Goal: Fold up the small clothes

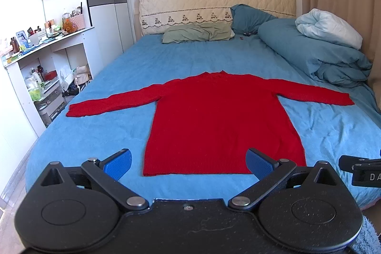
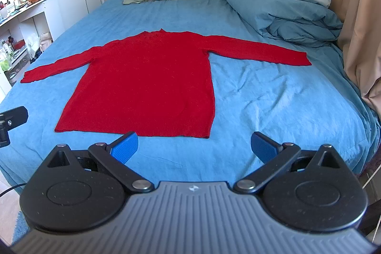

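Note:
A red long-sleeved sweater (image 1: 214, 120) (image 2: 147, 82) lies flat on the blue bed (image 1: 114, 135) (image 2: 273, 97), both sleeves spread wide and the hem toward me. My left gripper (image 1: 189, 164) hovers open just short of the hem, blue pads wide apart with nothing between them. Lower right of the hem, my right gripper (image 2: 195, 146) also stands open and empty above the blue sheet. A black part of the right gripper shows at the right edge of the left wrist view, and part of the left one at the left edge of the right wrist view.
A rolled blue duvet (image 1: 316, 51) (image 2: 285, 8) with a pale blanket fills the bed's back right. Pillows (image 1: 197, 32) lie by the quilted headboard (image 1: 214, 1), topped with several plush toys. A cluttered white shelf unit (image 1: 42, 68) stands left; beige curtains (image 2: 357, 16) hang right.

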A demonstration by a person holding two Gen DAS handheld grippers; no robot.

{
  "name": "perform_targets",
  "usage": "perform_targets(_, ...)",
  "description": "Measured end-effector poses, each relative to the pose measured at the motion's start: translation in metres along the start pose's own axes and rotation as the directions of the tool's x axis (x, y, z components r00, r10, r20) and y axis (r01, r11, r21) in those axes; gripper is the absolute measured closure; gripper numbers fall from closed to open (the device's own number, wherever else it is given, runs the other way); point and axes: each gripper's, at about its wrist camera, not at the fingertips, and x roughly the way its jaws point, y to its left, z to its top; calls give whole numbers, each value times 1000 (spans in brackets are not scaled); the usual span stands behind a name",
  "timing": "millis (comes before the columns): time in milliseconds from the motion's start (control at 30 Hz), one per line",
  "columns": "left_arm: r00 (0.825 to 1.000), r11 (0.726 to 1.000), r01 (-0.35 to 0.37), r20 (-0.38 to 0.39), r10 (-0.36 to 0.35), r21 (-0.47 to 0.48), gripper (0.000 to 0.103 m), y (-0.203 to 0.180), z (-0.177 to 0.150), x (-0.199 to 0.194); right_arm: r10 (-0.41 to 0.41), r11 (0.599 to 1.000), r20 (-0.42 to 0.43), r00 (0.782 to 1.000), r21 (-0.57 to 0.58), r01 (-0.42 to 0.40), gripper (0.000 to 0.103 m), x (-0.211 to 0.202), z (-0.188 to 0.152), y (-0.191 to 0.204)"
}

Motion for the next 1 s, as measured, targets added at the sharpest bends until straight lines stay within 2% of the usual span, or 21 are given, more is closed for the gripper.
perform_targets(1000, 1000, 1000, -10, 4, 10, 14, 0, -2, 1, -4, 2, 1000, -4, 1000, 9, -2, 0, 3, -1, -4)
